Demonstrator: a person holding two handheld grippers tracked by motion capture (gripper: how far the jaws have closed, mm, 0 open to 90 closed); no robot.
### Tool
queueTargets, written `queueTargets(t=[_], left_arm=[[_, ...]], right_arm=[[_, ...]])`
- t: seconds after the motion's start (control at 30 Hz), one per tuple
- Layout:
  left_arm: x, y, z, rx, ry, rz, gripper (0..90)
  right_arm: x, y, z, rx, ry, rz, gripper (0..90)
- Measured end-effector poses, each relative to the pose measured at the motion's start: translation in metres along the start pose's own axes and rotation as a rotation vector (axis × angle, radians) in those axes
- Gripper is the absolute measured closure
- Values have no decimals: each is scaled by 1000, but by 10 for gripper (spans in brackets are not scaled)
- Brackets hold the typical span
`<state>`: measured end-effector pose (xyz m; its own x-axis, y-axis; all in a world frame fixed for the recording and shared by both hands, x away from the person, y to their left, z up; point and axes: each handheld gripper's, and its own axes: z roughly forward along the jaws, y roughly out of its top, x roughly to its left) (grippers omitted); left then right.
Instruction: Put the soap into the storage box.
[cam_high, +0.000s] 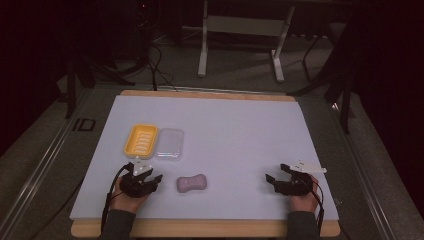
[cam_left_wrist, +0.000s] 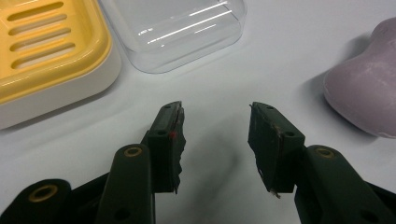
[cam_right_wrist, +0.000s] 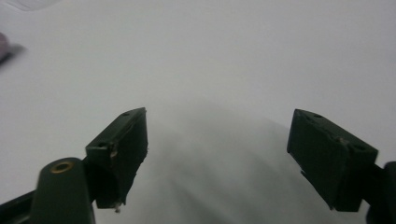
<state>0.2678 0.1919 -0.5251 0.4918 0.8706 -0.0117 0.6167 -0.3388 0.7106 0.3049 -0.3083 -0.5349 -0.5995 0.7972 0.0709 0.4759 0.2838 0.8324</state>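
Left gripper (cam_high: 150, 176) rests on tabletop (cam_high: 240, 135), jaws parted, nothing between them. Purple soap bar (cam_high: 193, 183) just right of it, untouched. Yellow soap dish (cam_high: 141, 139) and clear lid (cam_high: 170, 143) beyond. Right gripper (cam_high: 274, 181) spread wide, empty, well apart from soap.

Bench (cam_high: 235, 130): four groups.
Far left: dish (cam_high: 141, 140), with lid (cam_high: 170, 143) just beside it on the right, the two nearly touching.
Near left: left gripper (cam_high: 152, 176), before the dish and lid, apart from both.
Near centre: soap (cam_high: 192, 183), right of the left gripper, before the lid.
Near right: right gripper (cam_high: 272, 179), well apart from the soap, on open bench.
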Motion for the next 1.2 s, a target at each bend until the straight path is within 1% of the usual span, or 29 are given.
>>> queueTargets(t=[0.07, 0.13, 0.23, 0.43, 0.5, 0.53, 0.57, 0.6, 0.67, 0.73, 0.83, 0.97, 1.2], left_arm=[[0, 1, 0, 5, -17, -4, 554], [0, 3, 0, 16, -37, 1, 550], [1, 6, -1, 6, -78, -27, 551], [0, 16, 0, 23, -113, -3, 549], [1, 19, 0, 21, -131, -5, 546], [2, 21, -1, 19, -139, -2, 547], [2, 23, -2, 13, -151, -9, 551], [2, 25, -3, 12, -158, -8, 552], [2, 29, -5, 7, -167, 5, 552], [2, 33, -7, 4, -180, 12, 552], [1, 39, -9, 13, -183, 44, 549], [0, 48, -11, 15, -191, 64, 546], [-3, 58, -11, 48, -190, 116, 544]], right_arm=[[1, -1, -1, -16, 3, -16, 197], [2, -1, -2, -21, -2, -19, 211], [3, -2, -3, -33, -14, -29, 218], [5, -2, -4, -41, -14, -45, 219], [5, -2, -4, -39, -9, -42, 223], [4, -2, -4, -41, -9, -44, 234], [5, -2, -4, -46, -6, -44, 253], [5, -3, -5, -50, -4, -53, 273], [6, -3, -5, -57, -2, -65, 276], [6, -3, -5, -59, -2, -64, 281], [6, -3, -6, -64, -3, -62, 287], [5, -4, -7, -71, -2, -56, 288], [5, -4, -7, -72, 3, -51, 279]])
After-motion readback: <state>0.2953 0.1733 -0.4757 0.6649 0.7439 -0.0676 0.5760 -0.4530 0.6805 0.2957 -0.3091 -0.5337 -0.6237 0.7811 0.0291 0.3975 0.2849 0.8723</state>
